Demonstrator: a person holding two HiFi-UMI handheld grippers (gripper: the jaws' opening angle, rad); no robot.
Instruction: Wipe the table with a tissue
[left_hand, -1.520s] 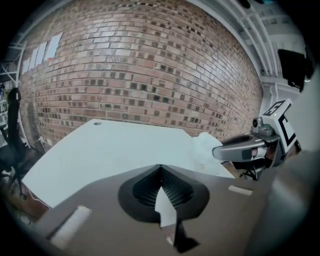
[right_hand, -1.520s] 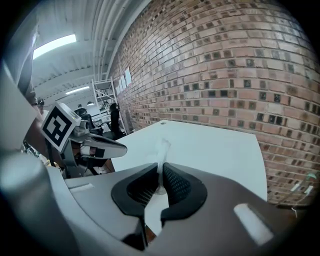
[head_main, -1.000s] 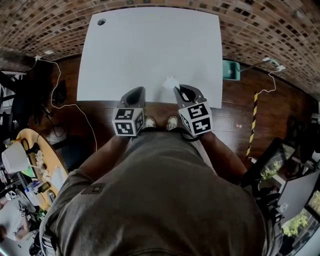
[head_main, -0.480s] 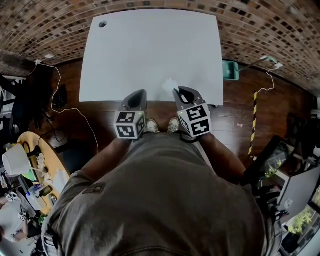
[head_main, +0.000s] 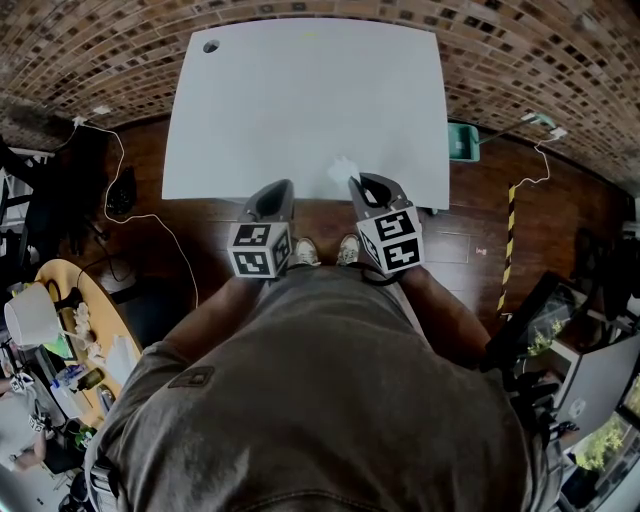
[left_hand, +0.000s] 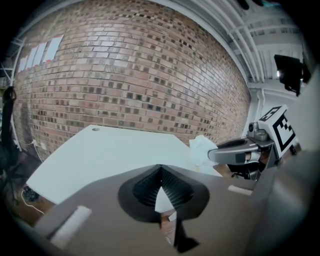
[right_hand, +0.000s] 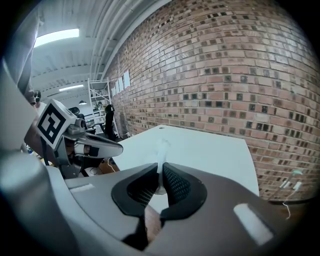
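A white tissue (head_main: 342, 169) is pinched in my right gripper (head_main: 357, 186), which hangs over the near edge of the white table (head_main: 300, 100). In the right gripper view the tissue (right_hand: 161, 152) sticks up from between the shut jaws. My left gripper (head_main: 277, 190) hovers at the same edge, a little left of the right one, its jaws shut with nothing between them. From the left gripper view I see the tissue (left_hand: 201, 150) at the tip of the right gripper (left_hand: 214, 155).
A round cable hole (head_main: 211, 46) sits at the table's far left corner. A brick wall (head_main: 80, 50) runs behind the table. A green bin (head_main: 462, 139) stands on the wooden floor to the right. Cables (head_main: 150, 215) trail on the floor at left.
Both grippers have stayed close together at the table's near edge. The table has shifted slightly in the view; the tissue remains in the right gripper.
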